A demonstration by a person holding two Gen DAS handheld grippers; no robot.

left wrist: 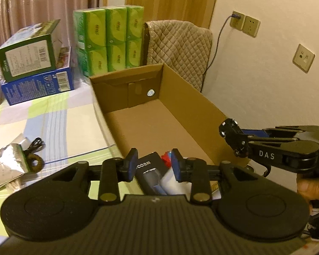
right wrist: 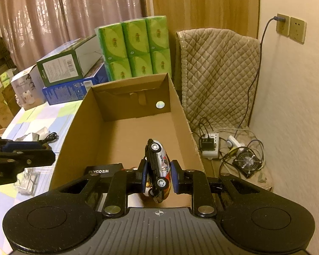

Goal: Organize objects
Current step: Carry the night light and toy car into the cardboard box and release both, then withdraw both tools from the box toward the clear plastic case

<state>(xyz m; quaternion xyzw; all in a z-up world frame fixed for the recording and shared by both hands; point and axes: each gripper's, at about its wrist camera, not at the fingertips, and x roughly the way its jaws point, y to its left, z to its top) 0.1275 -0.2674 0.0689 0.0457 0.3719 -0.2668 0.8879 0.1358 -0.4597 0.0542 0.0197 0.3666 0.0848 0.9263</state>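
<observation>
An open cardboard box (left wrist: 193,97) (right wrist: 74,127) lies on the bed. My right gripper (right wrist: 158,175) is shut on a silver and black toy car (right wrist: 159,165), held on its side over the box's near end. In the left wrist view the car (left wrist: 234,137) shows at the right gripper's tip above the box's right wall. My left gripper (left wrist: 154,164) is open and empty, over the box's near left corner. Below it in the box lie a black package (left wrist: 148,170) (right wrist: 105,171), a white item (left wrist: 173,182) and something red (left wrist: 165,158).
A checked bedsheet (left wrist: 59,123) carries a foil bag (left wrist: 4,167), a black cable (left wrist: 35,144) and a brown ring (left wrist: 35,162). Green tissue packs (left wrist: 110,40), a green box (left wrist: 29,51) and a blue box (left wrist: 38,85) stand behind. A quilted chair (right wrist: 219,72), power strip (right wrist: 210,145) and fan (right wrist: 247,161) sit right.
</observation>
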